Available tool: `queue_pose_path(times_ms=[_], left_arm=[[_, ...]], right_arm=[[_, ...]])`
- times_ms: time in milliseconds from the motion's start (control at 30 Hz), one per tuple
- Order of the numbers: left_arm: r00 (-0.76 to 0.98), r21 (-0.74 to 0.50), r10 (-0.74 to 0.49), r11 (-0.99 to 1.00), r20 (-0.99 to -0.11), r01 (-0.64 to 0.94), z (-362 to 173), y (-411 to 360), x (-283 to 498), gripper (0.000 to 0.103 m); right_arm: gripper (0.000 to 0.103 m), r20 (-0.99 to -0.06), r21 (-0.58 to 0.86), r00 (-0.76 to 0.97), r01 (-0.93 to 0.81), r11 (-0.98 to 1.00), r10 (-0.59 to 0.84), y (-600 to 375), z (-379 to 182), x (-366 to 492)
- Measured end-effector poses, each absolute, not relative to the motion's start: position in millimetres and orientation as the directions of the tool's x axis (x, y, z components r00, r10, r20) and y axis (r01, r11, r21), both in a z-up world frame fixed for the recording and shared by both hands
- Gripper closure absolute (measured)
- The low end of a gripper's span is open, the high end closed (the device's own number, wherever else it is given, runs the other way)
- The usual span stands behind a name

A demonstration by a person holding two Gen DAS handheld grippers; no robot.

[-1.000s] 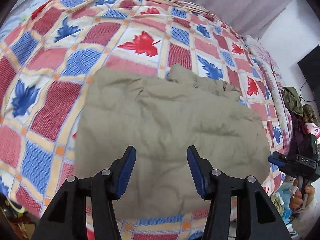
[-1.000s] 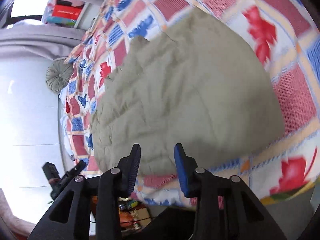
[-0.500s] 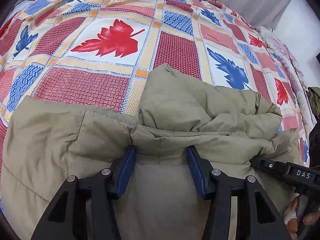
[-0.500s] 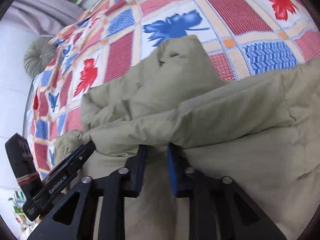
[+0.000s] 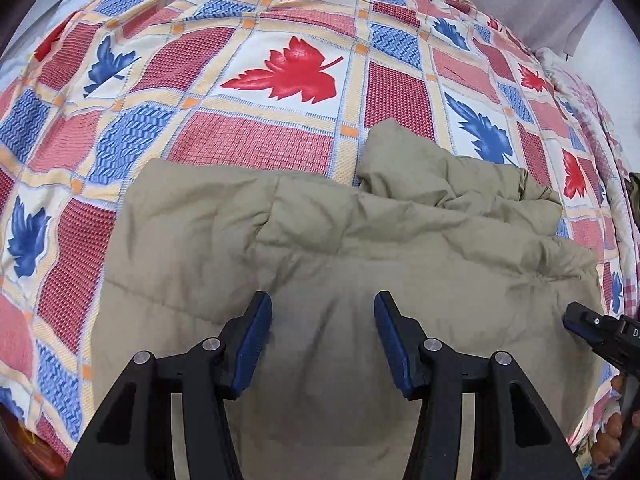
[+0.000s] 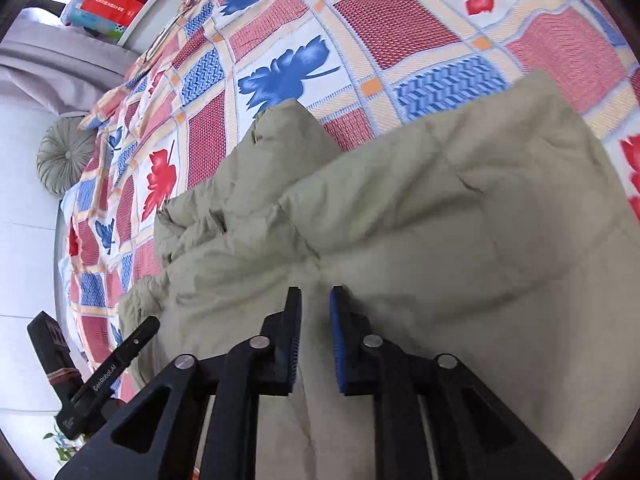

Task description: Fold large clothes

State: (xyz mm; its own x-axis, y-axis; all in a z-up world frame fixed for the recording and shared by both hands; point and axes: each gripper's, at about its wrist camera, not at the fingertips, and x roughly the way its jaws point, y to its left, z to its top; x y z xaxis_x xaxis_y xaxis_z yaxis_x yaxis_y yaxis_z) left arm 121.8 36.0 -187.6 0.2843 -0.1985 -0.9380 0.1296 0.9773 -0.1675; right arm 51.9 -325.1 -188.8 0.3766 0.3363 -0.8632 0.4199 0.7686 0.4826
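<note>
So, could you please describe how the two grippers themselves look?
Both match: the left gripper and right gripper have black angular plastic fingers with triangular cut-outs, silver round pivot bolts and blue ribbed pads. Small white lettering marks the outer side of a finger on each.
</note>
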Motion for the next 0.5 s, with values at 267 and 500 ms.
queue_pose_path(times_ms=[267,500], left_arm=[[0.265,-0.133,-0.166,0.982,-0.95,0.135,-172,56,93,0.048],[0.302,-0.129,-0.159,0.985,-0.94,0.116,-158,67,77,0.0]], right_arm=[[0.053,-0.868,0.47,0.384,0.431,0.77,0.315,-313,-161,2],[0.051,-0.882,0.453,0.354,0.451,0.769,0.312,-298,-155,-18]])
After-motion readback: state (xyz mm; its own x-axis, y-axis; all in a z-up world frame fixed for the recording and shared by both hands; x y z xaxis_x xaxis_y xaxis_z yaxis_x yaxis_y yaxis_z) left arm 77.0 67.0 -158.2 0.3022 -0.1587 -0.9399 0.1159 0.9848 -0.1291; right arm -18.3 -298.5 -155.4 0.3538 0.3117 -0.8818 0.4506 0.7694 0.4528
